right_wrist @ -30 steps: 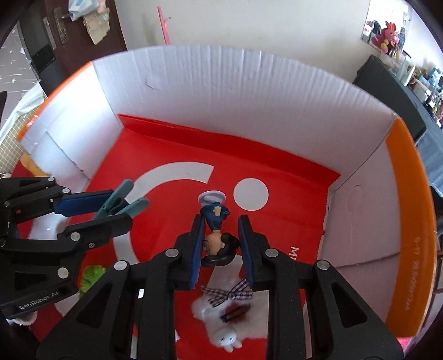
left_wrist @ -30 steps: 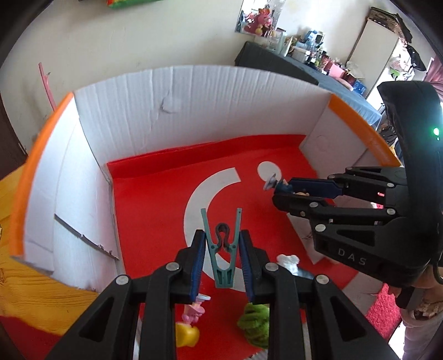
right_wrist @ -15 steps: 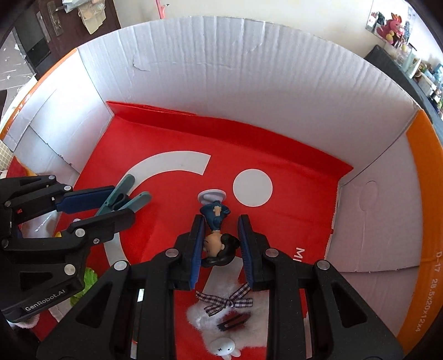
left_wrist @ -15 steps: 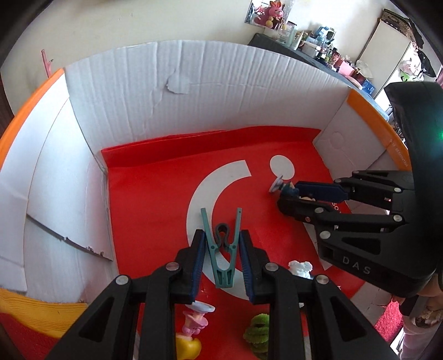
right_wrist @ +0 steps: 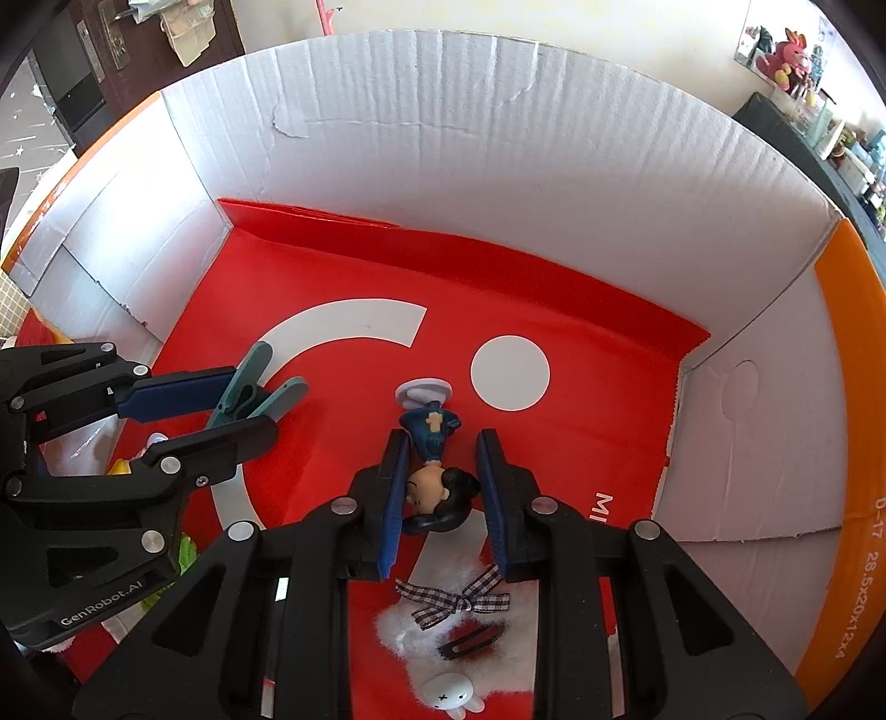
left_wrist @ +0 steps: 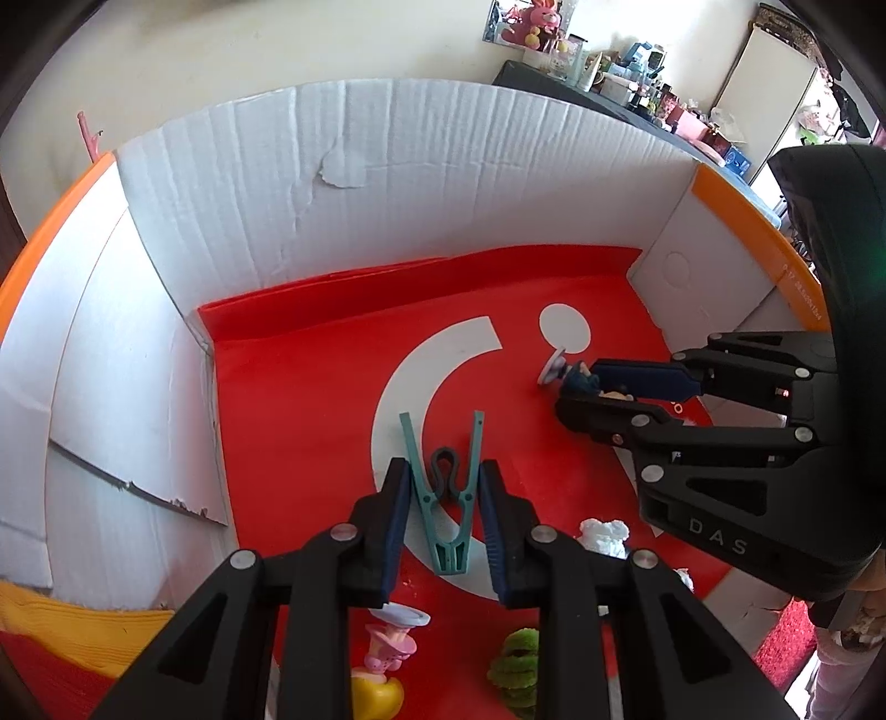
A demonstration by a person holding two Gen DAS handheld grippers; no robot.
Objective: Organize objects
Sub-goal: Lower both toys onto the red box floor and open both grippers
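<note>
both tools are staying clamped: left tool (left_wrist: 443,512) pinching the teal clothespin (left_wrist: 447,498), right tool (right_wrist: 440,498) the upside-down figurine (right_wrist: 434,471); box (right_wrist: 498,166) walls looming larger at frame top, so release seems near.

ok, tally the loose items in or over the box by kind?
Figurines: 2, dark-haired figurine, pink figurine
Clothespin: 1, teal clothespin
Plush: 1, white bunny plush
Yellow toy: 1
Green fuzzy thing: 1
Total: 6

A lived-in home room: beyond the box (left_wrist: 443,183), a pink plush rabbit (left_wrist: 540,16) sits above a dark shelf (left_wrist: 626,105) crowded with jars and boxes, beside a wooden door (right_wrist: 111,50).
</note>
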